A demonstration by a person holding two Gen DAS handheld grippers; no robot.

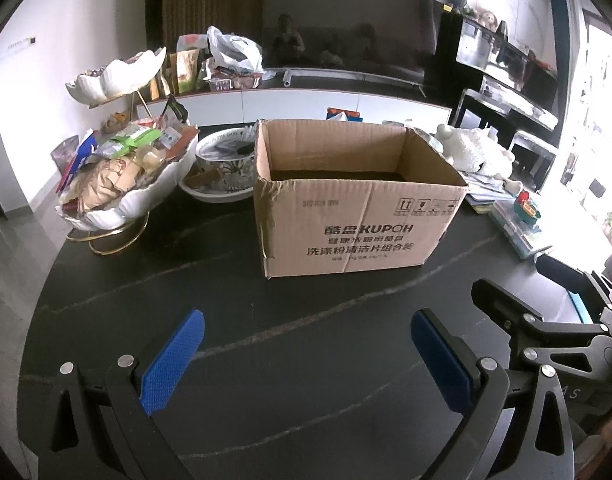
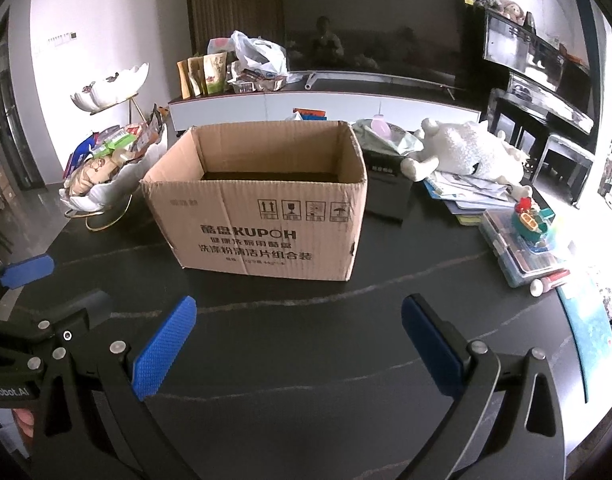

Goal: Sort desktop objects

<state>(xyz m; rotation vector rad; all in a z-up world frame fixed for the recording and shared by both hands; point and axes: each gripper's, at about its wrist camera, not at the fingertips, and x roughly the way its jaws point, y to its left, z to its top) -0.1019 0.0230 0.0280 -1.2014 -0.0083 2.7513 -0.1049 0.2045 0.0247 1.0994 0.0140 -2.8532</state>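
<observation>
The open brown cardboard box printed with dark lettering (image 2: 262, 204) stands dead ahead of both claws on the black stone tabletop with pale veins (image 2: 306, 360), flaps up and mouth clear, which reads as the bin the loose things are meant to go into. Its inside looks bare from here, so the sorting seems hardly begun.

The right gripper (image 2: 298, 350) hangs low over bare table short of the box, its blue-padded jaws spread wide with nothing between them. The left gripper (image 1: 307, 356) sits likewise, wide and empty, and the right one's black frame shows just off to its right.

Ahead and to the right of the right claw lie the likely candidates: a white plush animal toy (image 2: 465, 152) sprawled on a stack of papers and booklets (image 2: 461, 196), and nearer, a clear plastic case with a small red and green toy on top (image 2: 521, 248). Ahead-left of the left claw, a white scalloped two-tier stand heaped with snack packets (image 1: 122, 176) and a white patterned ceramic bowl (image 1: 224, 172) sit beside the box.
</observation>
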